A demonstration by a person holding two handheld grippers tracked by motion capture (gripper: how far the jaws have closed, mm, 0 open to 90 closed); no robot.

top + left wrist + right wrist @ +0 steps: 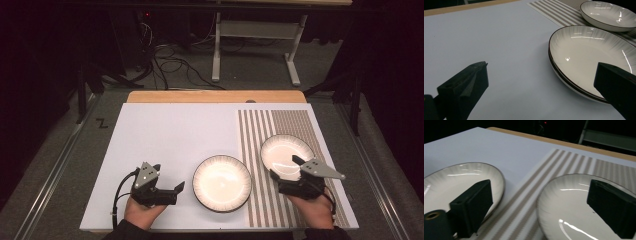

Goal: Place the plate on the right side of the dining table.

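left gripper: jaws wide apart, empty, just left of stacked plates
right gripper: jaws wide apart, empty, over near rim of single plate

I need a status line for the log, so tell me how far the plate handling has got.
Done: nothing shows as finished; neither plate is lifted. In hand: the left gripper is open beside the stacked plates on the white board; the right gripper is open at the near rim of the plate on the striped mat. Left: closing on a rim and moving a plate.

Two stacked plates, one single plate.
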